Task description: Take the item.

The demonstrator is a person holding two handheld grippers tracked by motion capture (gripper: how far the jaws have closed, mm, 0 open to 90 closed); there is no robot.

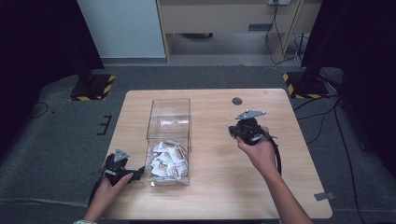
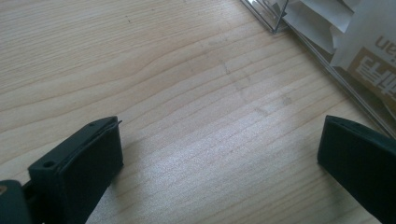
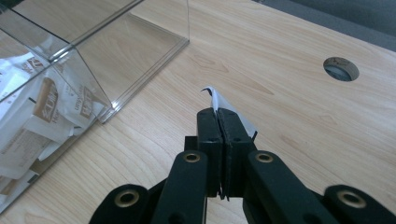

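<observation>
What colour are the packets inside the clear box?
The packets are white with tan-brown printed panels, clearest in the right gripper view, through the wall of the clear box.

The wooden worktop (image 1: 219, 186) has a small round hole (image 1: 237, 101) near its far edge. It stands on grey floor (image 1: 56, 140). Two black stands (with yellow and black stripes) (image 1: 93, 87) wait behind it.

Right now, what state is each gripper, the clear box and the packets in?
Right gripper: shut on one white packet, held over the table to the right of the box.
Left gripper: open, nothing between its jaws, low over the table beside the box.
Clear box: upright, open at the top, far half bare.
Packets in the box: loose heap at the near end.
</observation>
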